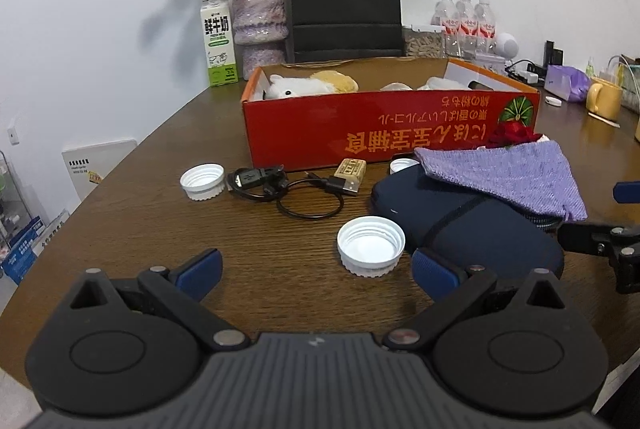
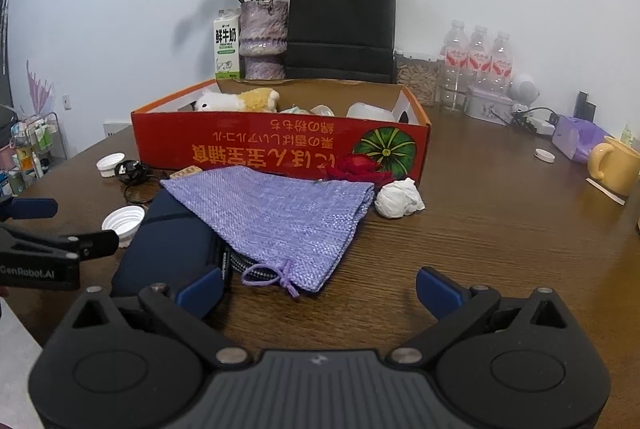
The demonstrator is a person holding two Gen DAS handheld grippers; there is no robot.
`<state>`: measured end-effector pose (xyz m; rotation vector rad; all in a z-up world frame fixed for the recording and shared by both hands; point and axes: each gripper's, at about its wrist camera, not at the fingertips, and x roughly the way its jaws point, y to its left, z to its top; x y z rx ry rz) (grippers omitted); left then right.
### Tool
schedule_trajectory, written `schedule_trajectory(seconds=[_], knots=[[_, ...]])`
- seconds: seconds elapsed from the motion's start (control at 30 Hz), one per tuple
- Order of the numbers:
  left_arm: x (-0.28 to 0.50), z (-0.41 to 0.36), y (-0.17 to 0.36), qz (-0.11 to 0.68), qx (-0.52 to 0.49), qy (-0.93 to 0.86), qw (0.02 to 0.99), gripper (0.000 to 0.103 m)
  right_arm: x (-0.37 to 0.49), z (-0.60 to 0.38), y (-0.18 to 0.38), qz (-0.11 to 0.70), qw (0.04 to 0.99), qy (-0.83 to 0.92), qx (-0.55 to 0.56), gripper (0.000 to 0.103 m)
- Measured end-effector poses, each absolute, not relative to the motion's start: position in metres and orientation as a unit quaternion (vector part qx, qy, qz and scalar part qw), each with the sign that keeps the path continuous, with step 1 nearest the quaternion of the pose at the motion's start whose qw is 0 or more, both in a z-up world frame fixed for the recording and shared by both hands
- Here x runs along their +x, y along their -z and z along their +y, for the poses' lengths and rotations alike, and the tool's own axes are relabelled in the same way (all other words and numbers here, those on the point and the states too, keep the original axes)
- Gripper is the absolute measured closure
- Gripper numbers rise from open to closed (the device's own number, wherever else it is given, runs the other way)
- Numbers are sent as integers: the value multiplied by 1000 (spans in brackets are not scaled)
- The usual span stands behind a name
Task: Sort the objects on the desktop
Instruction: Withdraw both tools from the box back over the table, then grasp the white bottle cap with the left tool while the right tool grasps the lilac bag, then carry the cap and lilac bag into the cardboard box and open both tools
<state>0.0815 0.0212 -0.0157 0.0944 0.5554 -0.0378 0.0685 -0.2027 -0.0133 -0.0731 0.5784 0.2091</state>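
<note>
Nearest: purple pouch [image 2: 276,217] just ahead of right gripper [image 2: 320,295], cord end near; both right and left gripper [image 1: 316,271] wide open, empty.

Each gripper has a ridged grey middle plate with a small white mark, and big round black parts on both sides. Black arms joined with shiny silver screws reach out to blue fingertips [image 1: 200,271]. White letters on the side of the left gripper [image 2: 36,253] read "GenRobot.AI"
</note>
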Motion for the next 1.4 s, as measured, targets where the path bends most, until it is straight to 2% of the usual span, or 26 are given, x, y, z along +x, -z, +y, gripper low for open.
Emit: schedule_trajectory(seconds=[0.13, 0.43, 0.6, 0.67, 0.83, 0.9, 0.93, 0.97, 1.07, 1.13, 1.23, 1.4], knots=[[90, 19, 20, 279, 55, 23, 958, 1, 79, -196, 15, 286, 951, -104, -50, 0], [104, 19, 24, 276, 54, 51, 958, 26, 105, -193, 14, 288, 948, -122, -51, 0], [109, 19, 23, 275, 55, 62, 958, 33, 114, -193, 13, 288, 947, -133, -46, 0], [109, 20, 24, 275, 53, 67, 958, 40, 116, -193, 13, 285, 947, -139, -46, 4], [107, 19, 24, 272, 53, 78, 958, 49, 114, -191, 15, 286, 943, -162, -44, 30], [106, 17, 24, 271, 55, 84, 957, 54, 111, -190, 15, 280, 945, -161, -49, 35], [106, 17, 23, 271, 56, 86, 957, 58, 108, -189, 14, 273, 947, -161, -53, 45], [105, 16, 23, 270, 57, 89, 957, 62, 106, -189, 12, 269, 948, -161, -55, 50], [103, 13, 23, 268, 63, 90, 957, 62, 102, -191, 8, 261, 950, -160, -52, 67], [102, 13, 23, 268, 62, 92, 957, 62, 99, -193, 6, 259, 951, -160, -48, 86], [99, 14, 23, 267, 59, 92, 957, 62, 95, -196, 3, 253, 953, -164, -41, 100], [95, 15, 18, 257, 58, 89, 960, 62, 88, -197, -4, 236, 957, -167, -30, 100]])
